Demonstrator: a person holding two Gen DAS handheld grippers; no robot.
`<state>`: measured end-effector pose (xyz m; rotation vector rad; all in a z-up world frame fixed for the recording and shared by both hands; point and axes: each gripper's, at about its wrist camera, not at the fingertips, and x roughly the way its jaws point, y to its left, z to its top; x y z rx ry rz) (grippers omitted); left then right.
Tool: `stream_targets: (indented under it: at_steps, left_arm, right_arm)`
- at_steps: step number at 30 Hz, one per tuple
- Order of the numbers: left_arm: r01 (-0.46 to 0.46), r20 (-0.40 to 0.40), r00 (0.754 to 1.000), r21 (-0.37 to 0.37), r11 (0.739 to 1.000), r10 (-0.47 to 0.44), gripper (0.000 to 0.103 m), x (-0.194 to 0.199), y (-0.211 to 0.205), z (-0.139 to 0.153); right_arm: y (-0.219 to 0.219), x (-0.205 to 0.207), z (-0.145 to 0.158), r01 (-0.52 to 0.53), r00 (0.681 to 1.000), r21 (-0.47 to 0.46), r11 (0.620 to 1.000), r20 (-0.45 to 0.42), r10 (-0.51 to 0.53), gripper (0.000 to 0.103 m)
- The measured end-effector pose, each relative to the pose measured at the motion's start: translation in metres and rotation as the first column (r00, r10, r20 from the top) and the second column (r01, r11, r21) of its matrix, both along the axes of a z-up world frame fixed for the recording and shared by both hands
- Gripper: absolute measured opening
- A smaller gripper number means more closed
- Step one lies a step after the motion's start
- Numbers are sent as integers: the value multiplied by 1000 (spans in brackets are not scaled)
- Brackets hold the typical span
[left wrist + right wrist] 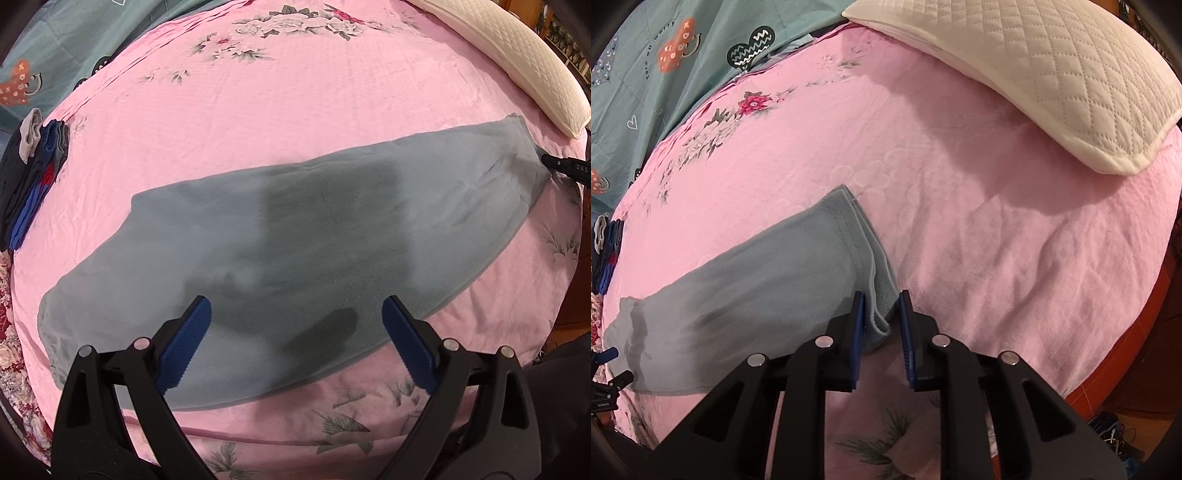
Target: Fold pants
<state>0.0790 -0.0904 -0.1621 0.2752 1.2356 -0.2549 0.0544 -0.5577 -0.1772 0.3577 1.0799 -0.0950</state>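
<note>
The left gripper (295,325) is black moulded plastic with triangular cut-outs in its arms; round silver pivot pins sit on each linkage; ridged blue pads (186,343) line the inner faces; the right gripper (882,321) has the same black frame, silver pins and blue pads (857,336); white lettering marks its body at the left view's right edge.

This is a home bedroom: a bed under a pink floral bedspread (295,110) fills both views. At its far edge lies a white quilted pillow (1052,81), and beside the bedspread a teal sheet (665,74) (printed with hearts) shows.
</note>
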Motion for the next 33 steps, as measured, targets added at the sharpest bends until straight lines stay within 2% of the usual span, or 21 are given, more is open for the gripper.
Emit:
stream_targets:
  at_steps: [3, 6, 10, 14, 17, 21, 24, 25, 29, 31, 33]
  left_arm:
    - [-16, 12, 1000, -2, 1000, 16, 95, 2, 6, 3]
    - [-52, 14, 999, -10, 999, 52, 95, 6, 18, 5]
    - [-102, 23, 994, -18, 995, 102, 95, 12, 38, 8]
    - [-174, 45, 984, -27, 984, 175, 95, 17, 69, 16]
    - [-236, 54, 970, -32, 971, 237, 95, 18, 95, 18]
    - [-313, 47, 948, -52, 948, 316, 95, 12, 128, 18]
    - [-361, 38, 931, -55, 931, 363, 95, 2, 148, 14]
    - [-371, 34, 927, -55, 927, 373, 95, -2, 154, 12]
    - [-402, 13, 915, -60, 914, 403, 95, -14, 170, 5]
    - [-406, 8, 913, -61, 912, 407, 95, -20, 172, 4]
    - [-406, -1, 914, -60, 912, 407, 95, -24, 175, 1]
  right_arm:
    - [-1, 0, 1, 5, 1000, 15, 1000, 4, -5, 12]
    - [1, 0, 8, 18, 1000, 17, 1000, 20, -18, 10]
    - [18, -2, 41, -1, 994, 18, 1000, 114, -1, 10]
    - [60, 3, 83, -103, 968, 24, 994, 232, 95, 10]
    - [107, 10, 102, -226, 933, 30, 974, 295, 208, 10]
    - [188, 16, 105, -418, 863, 36, 908, 328, 384, 10]
    - [251, 16, 85, -552, 797, -11, 834, 286, 532, 10]
    - [271, 16, 72, -595, 777, 1, 803, 257, 575, 10]
    - [324, 9, 28, -692, 716, 24, 722, 157, 680, 10]
    - [338, 5, 21, -714, 696, 31, 699, 140, 704, 10]
    - [344, 3, 23, -720, 689, 31, 693, 151, 709, 10]
